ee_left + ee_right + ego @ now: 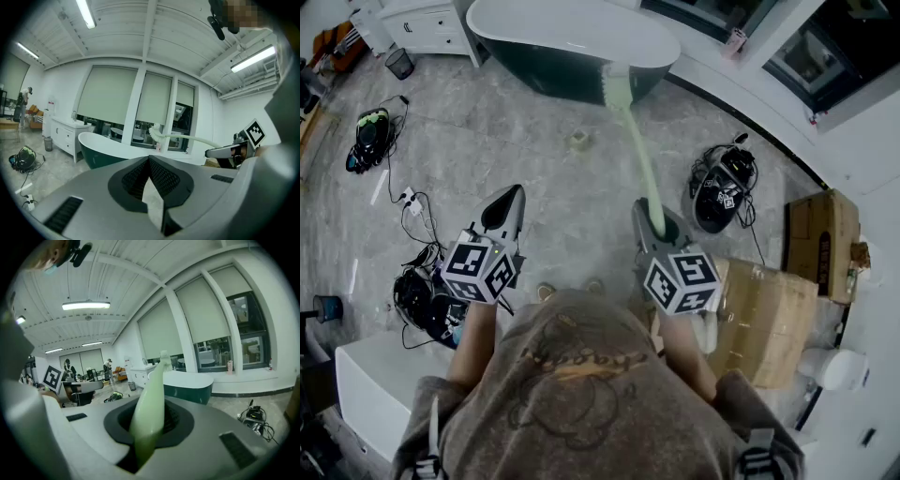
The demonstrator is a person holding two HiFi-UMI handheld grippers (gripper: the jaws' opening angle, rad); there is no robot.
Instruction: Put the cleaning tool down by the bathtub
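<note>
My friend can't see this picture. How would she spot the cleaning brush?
Find the big dark bathtub with the white rim. The brush reaches toward it from the right gripper. Nothing else there is long, thin and pale green.

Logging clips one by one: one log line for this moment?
right gripper: shut on brush | left gripper: shut, empty | brush: held up, head toward tub

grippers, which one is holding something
The right gripper: it is shut on the long green brush. The left gripper is shut with nothing between its jaws.
</note>
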